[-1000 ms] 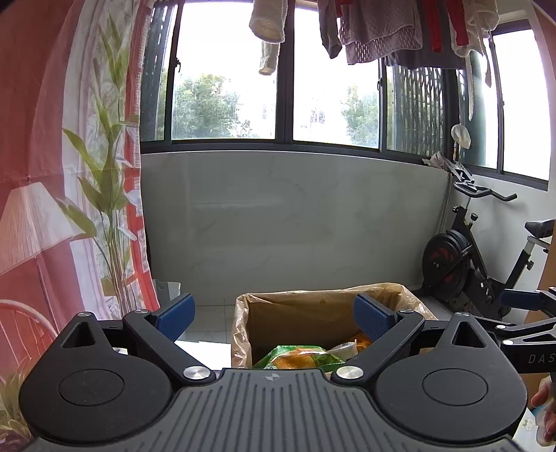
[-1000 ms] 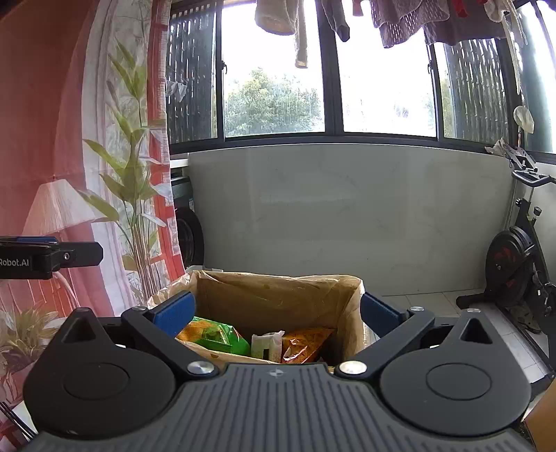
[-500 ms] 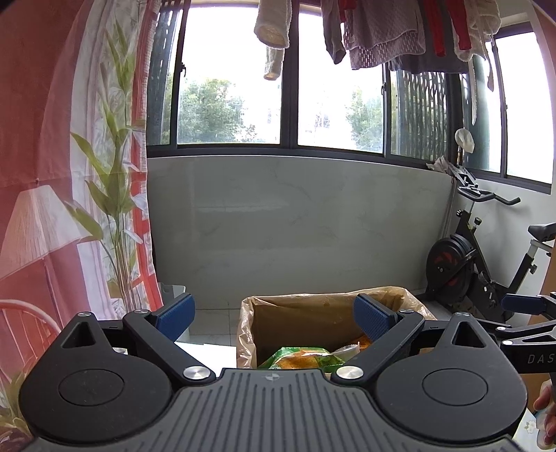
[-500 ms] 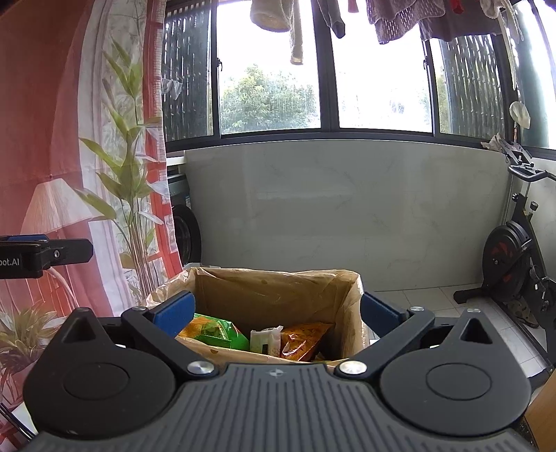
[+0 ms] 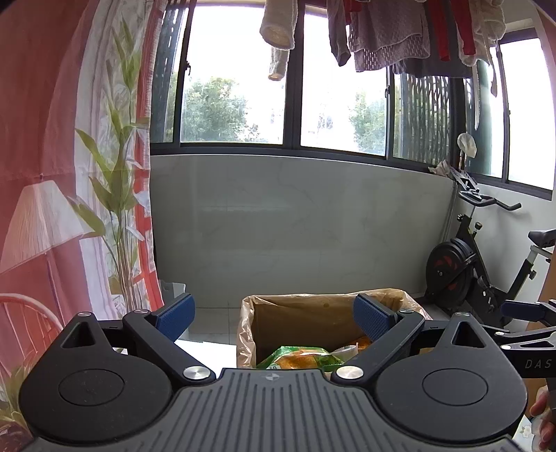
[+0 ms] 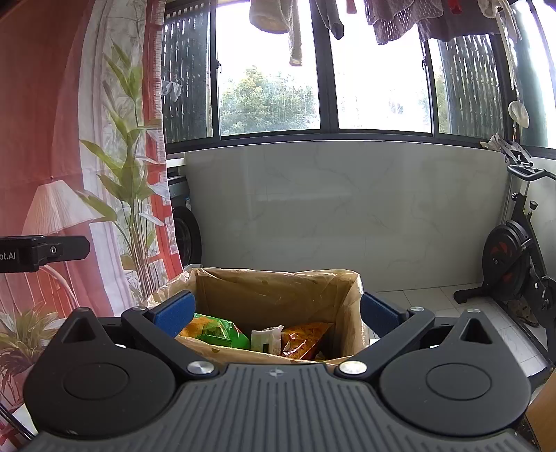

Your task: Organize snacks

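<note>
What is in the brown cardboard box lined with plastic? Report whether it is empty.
Not empty. The brown cardboard box lined with plastic holds a green snack bag, a small white packet and an orange snack bag.

Setting: enclosed balcony or sunroom of a home, used for laundry and exercise.

- Laundry (image 5: 389,31): knitwear, a towel and socks hung along the top at 12 o'clock, over the windows.
- Sliding windows (image 5: 236,87): dark-framed, trees outside, above a pale marble-look wall (image 5: 295,226).
- Exercise bike (image 5: 465,264): black with red flywheel trim, at 3 o'clock on the tiled floor (image 6: 434,302).
- Washing machine (image 6: 184,226): round door partly seen behind the curtain at 9 o'clock.
- Curtain (image 5: 45,174): printed with lamp, chair and bamboo, at 9 o'clock.
- Lined cardboard box (image 6: 274,295) holding snack packets (image 6: 215,330), at 6 o'clock.
</note>
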